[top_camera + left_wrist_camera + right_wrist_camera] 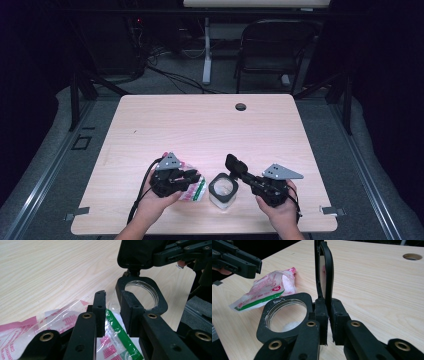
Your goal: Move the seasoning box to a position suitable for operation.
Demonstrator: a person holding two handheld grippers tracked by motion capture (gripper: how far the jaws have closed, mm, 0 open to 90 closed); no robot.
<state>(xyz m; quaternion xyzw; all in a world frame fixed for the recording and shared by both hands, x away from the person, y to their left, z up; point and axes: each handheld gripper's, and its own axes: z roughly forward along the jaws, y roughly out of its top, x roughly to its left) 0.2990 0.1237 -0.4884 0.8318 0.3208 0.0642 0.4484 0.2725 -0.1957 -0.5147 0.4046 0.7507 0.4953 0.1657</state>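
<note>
A clear jar (222, 192) with a black rim (268, 312) stands near the table's front edge, a little white stuff on its bottom. Its black hinged lid (327, 272) stands upright, and my right gripper (329, 302) is shut on the lid's edge (235, 164). A pink, white and green plastic bag (196, 190) lies on the table just left of the jar. My left gripper (113, 296) hovers over the bag (112, 340) with its jaws apart; the bag's green strip runs between them and the pads do not press it. The left gripper (192, 178) reaches toward the jar.
The light wooden table (200, 125) has a cable hole (240, 106) at the back centre. Behind the table stand a black chair (272, 47) and a desk leg, with cables on the floor. Both hands work close to the front edge.
</note>
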